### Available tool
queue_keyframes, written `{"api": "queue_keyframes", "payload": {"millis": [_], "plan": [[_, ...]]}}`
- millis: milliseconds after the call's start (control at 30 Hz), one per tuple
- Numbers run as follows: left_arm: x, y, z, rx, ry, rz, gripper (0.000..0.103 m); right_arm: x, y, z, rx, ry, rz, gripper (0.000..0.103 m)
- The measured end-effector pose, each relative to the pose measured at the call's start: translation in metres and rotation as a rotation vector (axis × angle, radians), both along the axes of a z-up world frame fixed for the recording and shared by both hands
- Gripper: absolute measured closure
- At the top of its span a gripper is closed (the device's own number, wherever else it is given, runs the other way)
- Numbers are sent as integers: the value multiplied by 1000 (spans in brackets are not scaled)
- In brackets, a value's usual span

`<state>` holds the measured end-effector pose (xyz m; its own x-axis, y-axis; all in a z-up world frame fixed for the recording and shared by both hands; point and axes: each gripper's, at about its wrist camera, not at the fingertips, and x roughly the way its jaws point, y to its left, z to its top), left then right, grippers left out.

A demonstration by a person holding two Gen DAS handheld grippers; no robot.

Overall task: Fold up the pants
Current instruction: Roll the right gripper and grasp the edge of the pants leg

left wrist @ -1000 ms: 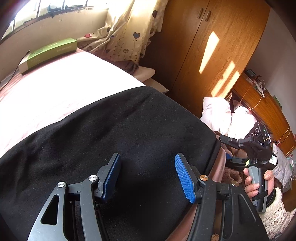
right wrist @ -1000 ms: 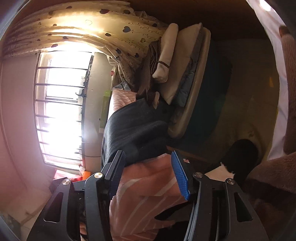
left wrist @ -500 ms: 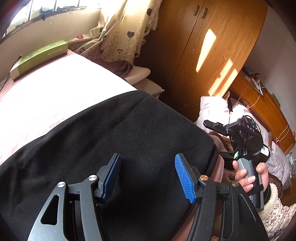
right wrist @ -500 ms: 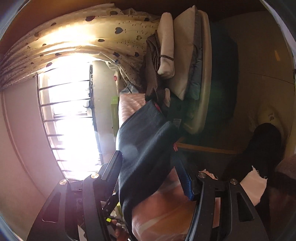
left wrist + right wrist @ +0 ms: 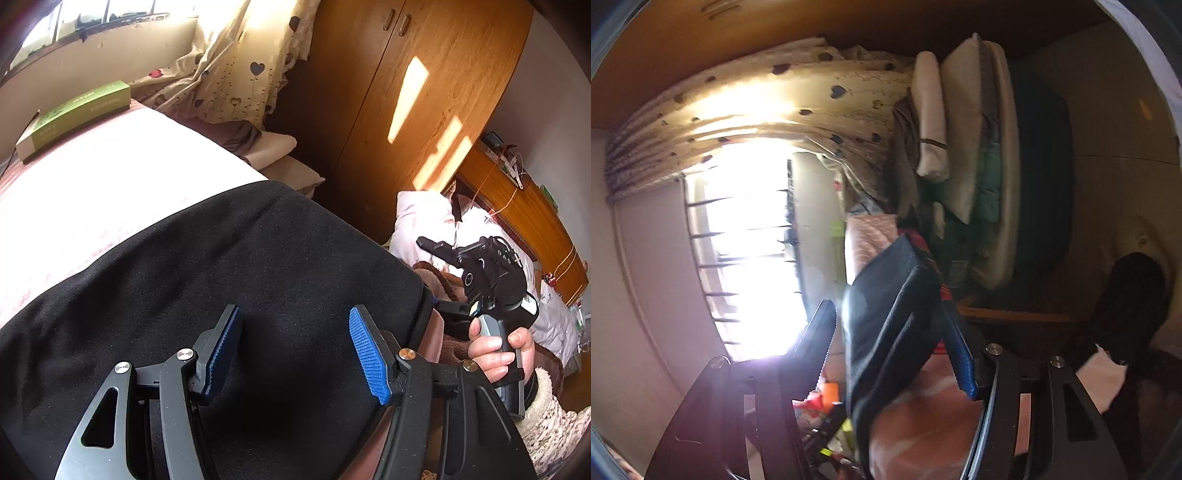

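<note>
Left gripper (image 5: 295, 354): nearest item in the left wrist view. Jaws wide apart, blue ribbed pads (image 5: 369, 356) facing each other, nothing clamped between them. Poised above the black cloth; contact with it cannot be told.

Black pants (image 5: 207, 288): folded into a broad dark slab, spread flat on the pink-striped bed cover (image 5: 96, 192). Their right edge lies at the side of the bed. In the right wrist view the same pants (image 5: 886, 317) appear edge-on as stacked layers with a strip of red trim.

Right gripper (image 5: 890, 350): jaws have just been opening and stand partly apart, straddling the layered edge of the pants. Right pad just beside or against the cloth, which cannot be told; left pad clear of it, with window light showing in the gap. No grip evident. Seen from the left wrist view, the right gripper (image 5: 436, 249) sits just off the bed's side, its handle enclosed by the right hand (image 5: 498, 350) in a knitted cuff.

Green box (image 5: 74, 118): on the far part of the bed, near the window sill.

Heart-print curtain (image 5: 236, 70): hanging beyond the bed.

Pillows (image 5: 280, 147): stacked at the bed's end, under the curtain.

Wooden wardrobe (image 5: 424, 92): farthest, two doors, sunlit patches on the front.
</note>
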<state>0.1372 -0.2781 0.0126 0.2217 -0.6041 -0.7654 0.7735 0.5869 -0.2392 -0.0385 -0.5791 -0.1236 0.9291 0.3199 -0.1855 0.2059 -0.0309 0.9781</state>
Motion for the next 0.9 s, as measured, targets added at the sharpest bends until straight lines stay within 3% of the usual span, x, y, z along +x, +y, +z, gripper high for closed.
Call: {"api": "queue_keyframes", "payload": {"millis": [233,467,633,700,767,900], "plan": [[-1,-1,0,-1,-1,-3,18,-3,18,-17,103,63,90,45],[-2,0,-1,-1,-1,-7,18,2,16,-20,199,-21,21,45],[-2,2,-1,-5,4,-4,18,10,6,6,79,-13,2,47],[-2,2,-1,-4,1,-1,18,11,2,14,25,14,8,56],[-4,2,-1,-4,-1,-1,18,14,2,22,-52,71,22,71],[-7,1,0,0,-6,-11,18,19,0,22,-103,125,34,82]]}}
